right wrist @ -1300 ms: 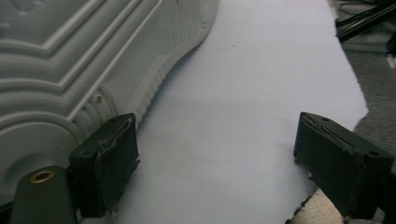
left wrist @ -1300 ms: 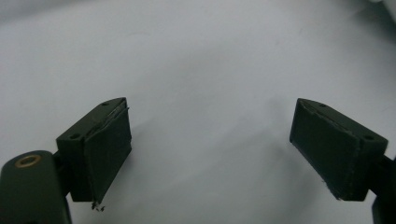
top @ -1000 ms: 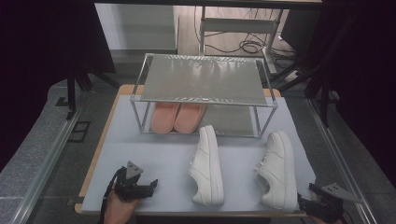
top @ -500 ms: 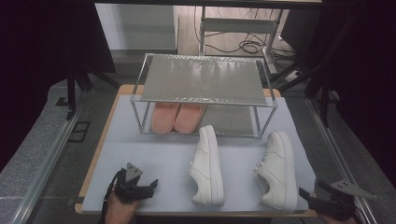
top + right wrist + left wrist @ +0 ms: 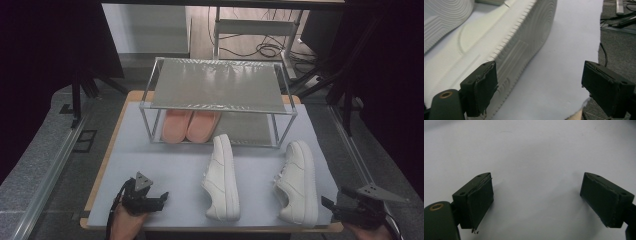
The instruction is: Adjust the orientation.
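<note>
Heels of the pink shoes (image 5: 191, 125) hidden under the rack's top shelf (image 5: 217, 85).

A rack (image 5: 215, 87) stands at the back of the table (image 5: 165, 165). Under its top shelf, on the left side, lies a pair of shoes (image 5: 191, 126). Before the rack lie two sneakers, apart from each other: the left sneaker (image 5: 221, 177) near the middle of the table, the right sneaker (image 5: 298, 181) toward the right edge. The left gripper (image 5: 162, 197) is at the front left of the table, left of the left sneaker. The right gripper (image 5: 327, 206) is at the front right corner, just beside the right sneaker.
</note>
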### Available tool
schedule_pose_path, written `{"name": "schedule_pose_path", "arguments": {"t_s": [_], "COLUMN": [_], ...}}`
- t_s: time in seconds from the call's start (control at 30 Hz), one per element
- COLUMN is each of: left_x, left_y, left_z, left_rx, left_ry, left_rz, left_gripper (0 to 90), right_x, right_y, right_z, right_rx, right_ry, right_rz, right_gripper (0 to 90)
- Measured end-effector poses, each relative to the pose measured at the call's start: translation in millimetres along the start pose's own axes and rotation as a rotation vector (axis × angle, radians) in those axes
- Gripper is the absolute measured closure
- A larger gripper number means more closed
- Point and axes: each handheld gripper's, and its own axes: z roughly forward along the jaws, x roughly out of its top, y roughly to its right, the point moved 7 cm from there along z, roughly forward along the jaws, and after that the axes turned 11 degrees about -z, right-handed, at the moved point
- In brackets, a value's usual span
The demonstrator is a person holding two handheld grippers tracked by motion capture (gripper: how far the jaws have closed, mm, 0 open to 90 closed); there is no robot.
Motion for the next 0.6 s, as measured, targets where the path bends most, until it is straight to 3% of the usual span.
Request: {"name": "schedule_pose_path", "arguments": {"t_s": [0.13,0.6], "left_x": [0.4,1.2], "left_y": [-9.9,-12.3], "left_z": [-1.4,-0.1], "left_rx": [0.017,0.013], "left_ry": [0.007,0.003], "left_rz": [-0.028,-0.016], "left_gripper": [12.0,10.5], "right_x": [8.7,40.0], "right_y": [-4.0,-21.0], "right_z": [-0.3,1.2], "right_rx": [0.025,0.087], "right_ry": [-0.003,0.071], "right_rz": [-0.020,-0.019], "right_gripper": [13.6,19.5]}}
